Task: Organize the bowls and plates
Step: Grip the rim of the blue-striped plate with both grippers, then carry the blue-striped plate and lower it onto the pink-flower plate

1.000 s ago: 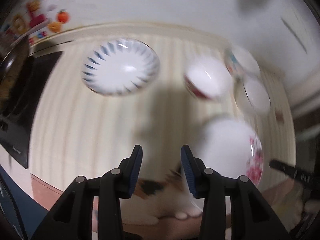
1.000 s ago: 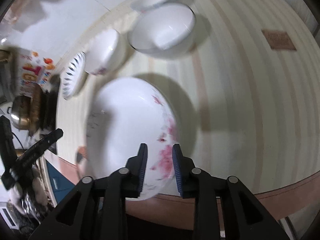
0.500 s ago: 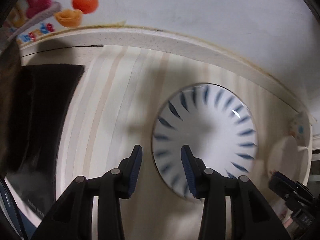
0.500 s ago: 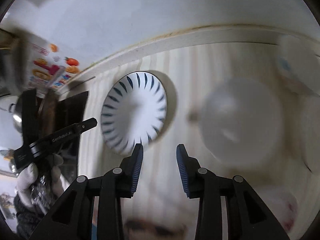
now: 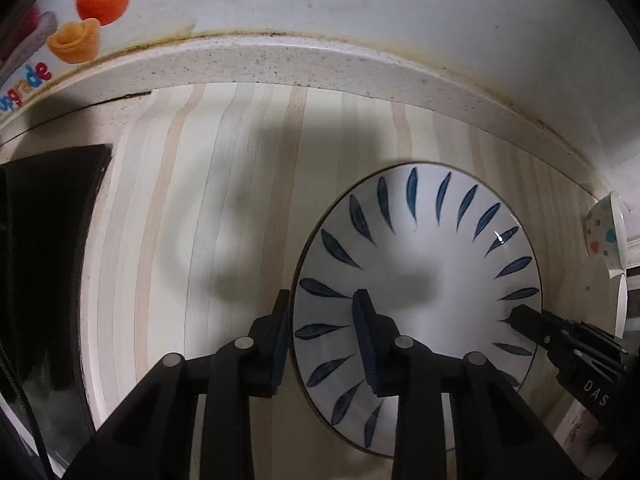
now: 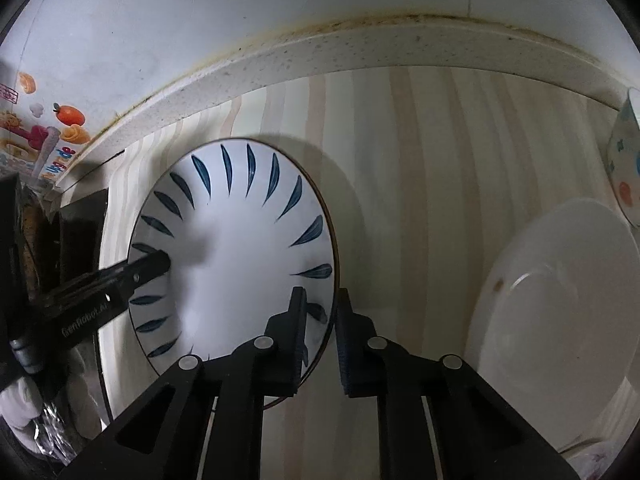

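Note:
A white plate with blue leaf marks lies on the striped counter; it also shows in the right wrist view. My left gripper is open and straddles the plate's left rim, one finger outside, one over the plate. My right gripper is open and straddles the plate's right rim the same way. A plain white bowl sits to the right of the plate. A dotted bowl stands at the far right by the wall, also in the left wrist view.
The wall and a speckled backsplash ledge run just behind the plate. A black stove surface lies to the left. A fruit sticker is on the wall at the left.
Both grippers have dropped closer to the blue-leaf plate and now straddle its opposite rims. The right gripper has narrowed a little. The plate has not moved.

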### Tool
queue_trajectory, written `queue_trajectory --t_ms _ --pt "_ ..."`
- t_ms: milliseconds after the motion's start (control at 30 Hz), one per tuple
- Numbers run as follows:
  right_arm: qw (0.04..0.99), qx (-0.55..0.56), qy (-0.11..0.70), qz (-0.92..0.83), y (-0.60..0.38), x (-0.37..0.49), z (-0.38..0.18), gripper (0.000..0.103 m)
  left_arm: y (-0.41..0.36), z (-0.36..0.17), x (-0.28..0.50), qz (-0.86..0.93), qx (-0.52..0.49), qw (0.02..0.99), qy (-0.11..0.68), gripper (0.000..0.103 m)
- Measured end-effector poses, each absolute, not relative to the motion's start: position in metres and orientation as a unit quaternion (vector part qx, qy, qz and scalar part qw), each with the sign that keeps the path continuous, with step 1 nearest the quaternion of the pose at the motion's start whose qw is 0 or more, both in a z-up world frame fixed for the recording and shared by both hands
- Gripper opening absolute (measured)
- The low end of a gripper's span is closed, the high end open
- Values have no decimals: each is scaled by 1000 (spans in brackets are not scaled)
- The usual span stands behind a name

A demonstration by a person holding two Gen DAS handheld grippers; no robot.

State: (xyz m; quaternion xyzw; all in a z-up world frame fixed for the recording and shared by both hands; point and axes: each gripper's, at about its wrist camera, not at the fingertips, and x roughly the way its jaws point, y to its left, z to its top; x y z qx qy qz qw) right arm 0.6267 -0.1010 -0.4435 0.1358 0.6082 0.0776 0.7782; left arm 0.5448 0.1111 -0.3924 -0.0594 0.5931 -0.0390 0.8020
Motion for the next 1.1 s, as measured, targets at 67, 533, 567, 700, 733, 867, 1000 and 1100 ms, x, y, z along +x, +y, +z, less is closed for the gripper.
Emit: queue_trajectory --t_ms 67,533,567,700,733,867,1000,1100 --pt "783 132 603 81 -102 621 -436 15 109 -388 533 -34 -58 807 586 28" --pt "804 139 561 137 -150 539 -360 15 63 -289 458 -37 -79 852 516 28" --pt "807 140 557 140 -158 530 -351 15 56 -282 452 -41 -79 855 511 28" --pt "818 142 538 144 -192 498 -322 15 27 -259 422 -53 -72 865 494 28" --pt "822 141 533 144 -204 488 -313 15 20 -257 418 -56 -70 867 491 28" --pt "830 138 524 137 -238 460 -297 15 -12 -255 393 -70 -73 867 489 28" --pt "833 138 520 129 -270 435 -290 15 -41 -262 376 -83 -78 859 499 28" --pt "833 140 521 121 -295 417 -293 15 -61 -271 364 -90 -76 853 508 28"
